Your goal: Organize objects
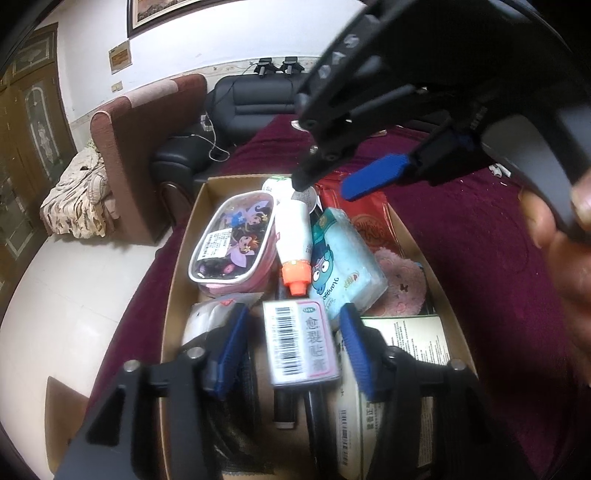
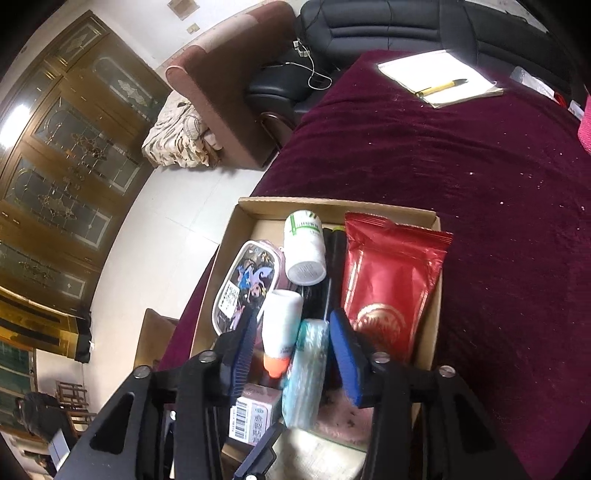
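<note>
An open cardboard box (image 1: 177, 295) on the maroon cloth holds several items. These include a cartoon pouch (image 1: 232, 240), a white tube with an orange cap (image 1: 295, 236), a light blue tissue pack (image 1: 343, 258), a red packet (image 1: 369, 218) and a small barcoded box (image 1: 301, 343). My left gripper (image 1: 293, 350) is open and straddles the barcoded box, with a gap at each pad. My right gripper (image 2: 295, 354) is open over the tube (image 2: 279, 325) and the tissue pack (image 2: 306, 369). In the left wrist view the right gripper (image 1: 332, 184) hangs above the box's far end, held by a hand (image 1: 554, 229).
A white bottle (image 2: 304, 247), a pink fluffy item (image 1: 402, 284) and a gold-green carton (image 1: 417, 339) also lie in the box. A notepad with a pen (image 2: 439, 77) sits at the far end of the cloth (image 2: 480, 184). A brown armchair (image 2: 221, 92) and a black sofa (image 2: 388, 26) stand beyond.
</note>
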{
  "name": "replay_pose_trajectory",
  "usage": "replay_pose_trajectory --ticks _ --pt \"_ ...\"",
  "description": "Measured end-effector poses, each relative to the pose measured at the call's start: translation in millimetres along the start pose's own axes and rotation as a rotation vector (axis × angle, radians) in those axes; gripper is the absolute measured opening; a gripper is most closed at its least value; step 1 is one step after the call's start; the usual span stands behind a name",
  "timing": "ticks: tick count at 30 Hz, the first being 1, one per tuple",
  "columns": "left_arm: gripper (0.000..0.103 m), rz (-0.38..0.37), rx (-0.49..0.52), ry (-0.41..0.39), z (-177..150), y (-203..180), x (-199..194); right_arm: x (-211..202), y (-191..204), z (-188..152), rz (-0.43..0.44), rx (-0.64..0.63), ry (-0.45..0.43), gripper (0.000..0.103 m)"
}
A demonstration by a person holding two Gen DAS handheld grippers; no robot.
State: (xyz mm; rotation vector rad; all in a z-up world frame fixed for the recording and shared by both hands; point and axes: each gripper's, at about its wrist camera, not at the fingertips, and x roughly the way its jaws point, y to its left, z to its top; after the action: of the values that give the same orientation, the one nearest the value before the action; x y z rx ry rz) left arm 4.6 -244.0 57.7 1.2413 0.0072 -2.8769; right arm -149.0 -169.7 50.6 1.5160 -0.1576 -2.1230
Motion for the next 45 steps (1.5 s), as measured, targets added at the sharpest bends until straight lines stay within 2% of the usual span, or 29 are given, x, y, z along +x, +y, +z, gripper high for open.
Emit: replay_pose_trajectory --ticks 2,4,10,14,18,21,26,30,36,39,42,45 --pt "0.057 -0.006 -0.005 -0.004 0.2 -0.7 -2.4 -5.9 -2.1 -4.4 -0.003 0.002 -0.009 0.054" --pt "0.060 -0.003 -0.003 -0.013 -0.2 -3.7 -6.0 -12.4 -6.5 -8.8 -0.007 0.006 -0.022 0.064" --pt "0.076 0.016 0.003 -0.027 -0.9 -14.8 -14.1 -44.9 -23.0 -29.1 -0.039 0.023 -0.076 0.085" --pt "0.087 0.040 -0.002 -0.041 0.7 -20.9 -27.2 -76.6 -35.2 -49.5 -0.074 0.027 -0.125 0.093" --pt "0.093 0.096 -0.018 -0.053 -1.6 -22.7 -46.2 -104.5 -49.1 -80.6 -0.129 0.018 -0.168 0.096" --pt "0.094 0.146 -0.013 -0.011 0.1 -23.0 -56.3 -117.2 -58.2 -114.5 -0.174 -0.025 -0.181 0.097" --pt "0.095 0.169 -0.050 0.009 -3.3 -9.0 -86.5 -120.2 -61.2 -154.1 -0.150 -0.073 -0.146 0.098" --pt "0.096 0.144 -0.081 0.009 -7.0 -2.0 -114.4 -122.2 -52.5 -166.6 -0.086 -0.112 -0.138 0.098" --pt "0.097 0.125 -0.106 0.013 -2.0 -1.8 -152.5 -128.6 -42.1 -171.2 -0.047 -0.140 -0.158 0.098" --pt "0.097 0.126 -0.142 -0.054 6.1 3.5 -180.8 -128.9 -36.7 -170.1 -0.037 -0.160 -0.161 0.098" --pt "0.098 0.193 -0.165 -0.081 18.7 11.3 -206.3 -128.6 -29.1 -169.3 -0.029 -0.190 -0.160 0.098" --pt "0.098 0.225 -0.151 -0.082 26.6 17.3 -225.9 -128.8 -22.2 -169.2 -0.020 -0.215 -0.161 0.098"
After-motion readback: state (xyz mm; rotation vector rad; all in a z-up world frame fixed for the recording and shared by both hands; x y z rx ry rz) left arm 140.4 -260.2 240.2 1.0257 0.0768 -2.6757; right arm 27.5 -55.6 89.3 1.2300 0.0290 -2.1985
